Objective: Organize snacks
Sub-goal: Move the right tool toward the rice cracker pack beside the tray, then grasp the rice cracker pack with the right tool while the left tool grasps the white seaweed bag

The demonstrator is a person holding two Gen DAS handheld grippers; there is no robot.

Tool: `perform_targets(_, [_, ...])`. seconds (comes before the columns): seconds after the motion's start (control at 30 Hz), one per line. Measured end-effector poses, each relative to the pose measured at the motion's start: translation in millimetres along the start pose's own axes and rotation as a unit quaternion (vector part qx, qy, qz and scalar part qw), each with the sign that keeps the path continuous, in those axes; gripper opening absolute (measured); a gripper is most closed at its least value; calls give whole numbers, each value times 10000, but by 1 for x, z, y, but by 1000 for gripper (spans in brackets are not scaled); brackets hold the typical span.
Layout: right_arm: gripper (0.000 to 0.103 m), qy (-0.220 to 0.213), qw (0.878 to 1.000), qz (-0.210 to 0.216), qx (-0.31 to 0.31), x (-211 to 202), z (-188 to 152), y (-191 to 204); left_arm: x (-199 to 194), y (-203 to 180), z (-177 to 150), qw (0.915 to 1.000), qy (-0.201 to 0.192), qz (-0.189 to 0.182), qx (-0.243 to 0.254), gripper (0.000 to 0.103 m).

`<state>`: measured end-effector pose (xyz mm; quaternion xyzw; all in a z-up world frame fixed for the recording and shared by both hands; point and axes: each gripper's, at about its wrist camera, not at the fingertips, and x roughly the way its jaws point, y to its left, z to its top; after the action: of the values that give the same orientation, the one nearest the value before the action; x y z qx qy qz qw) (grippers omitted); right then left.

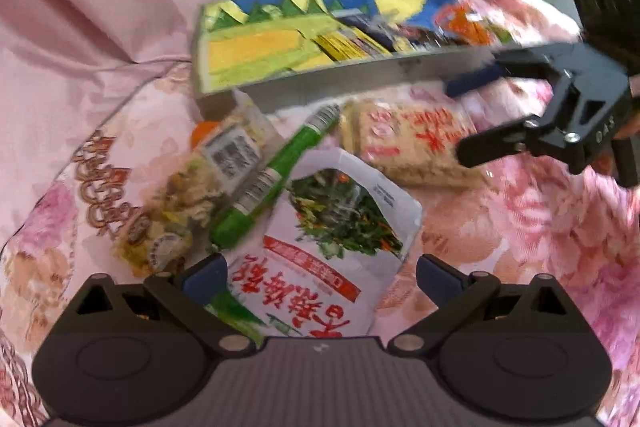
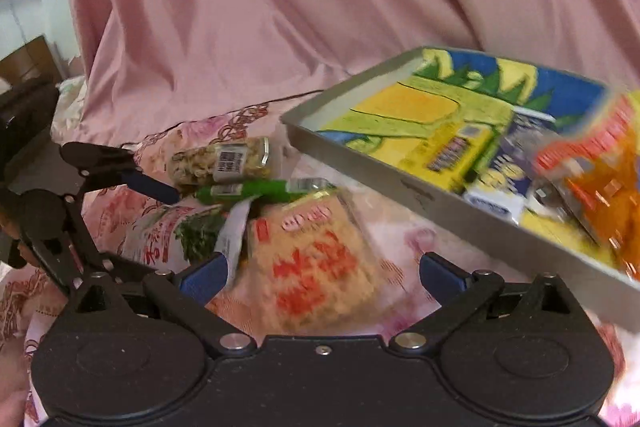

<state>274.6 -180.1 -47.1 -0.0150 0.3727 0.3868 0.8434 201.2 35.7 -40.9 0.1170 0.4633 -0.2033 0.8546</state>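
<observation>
Both grippers hang open over loose snacks beside a half-filled tray on the bed.

The left gripper (image 1: 320,275) has its fingers spread over the white seaweed pouch (image 1: 336,227), which lies between them, apparently lined up as its next pick. The right gripper (image 2: 322,277) is likewise spread and empty above the beige cracker pack (image 2: 316,263). A green tube (image 1: 276,179) lies slantwise across the pouch's top edge, touching the clear nut packet (image 1: 208,171), so the pouch may drag it when lifted. The metal tray (image 2: 400,183), printed in yellow, green and blue, sits tilted on the floral bedspread (image 1: 520,227) just behind the pile, near enough for short carries; an orange bag (image 2: 592,187) and yellow boxes (image 2: 456,147) already lie inside, so sorting looks partly done.
</observation>
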Motion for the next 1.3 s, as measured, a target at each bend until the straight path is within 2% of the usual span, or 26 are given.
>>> perform_targets(0.1, [102, 243, 9984, -4, -505, 18, 6, 12, 5, -7, -1, 9992, 51, 131, 377, 103])
perform_targets(0.23, [98, 483, 9943, -211, -924, 33, 1, 19, 8, -11, -5, 9987, 29, 192, 462, 103])
perform_targets(0.37, [83, 397, 9936, -441, -958, 28, -6, 20, 8, -14, -5, 9987, 100, 302, 405, 101])
perform_targets(0.47, [78, 383, 9946, -527, -806, 21, -9, 19, 5, -19, -4, 9988, 180, 405, 227, 95])
perform_targets(0.63, [78, 387, 9938, -802, -670, 0, -27, 27, -3, -30, -7, 9974, 398, 413, -445, 94])
perform_targets(0.8, [78, 405, 9926, -1089, -361, -28, -51, 40, -10, -41, -15, 9940, 529, 172, -942, 99])
perform_targets(0.97, [79, 406, 9896, -1367, -188, -45, -66, 52, -11, -41, -12, 9930, 627, 181, -986, 101])
perform_targets(1.13, [81, 175, 9905, -1352, 159, -48, -74, 48, -5, -25, -7, 9876, 582, 345, -1415, 101])
perform_targets(1.3, [86, 13, 9903, -1379, 150, -45, -76, 48, 3, -30, -11, 9886, 602, 554, -1263, 98])
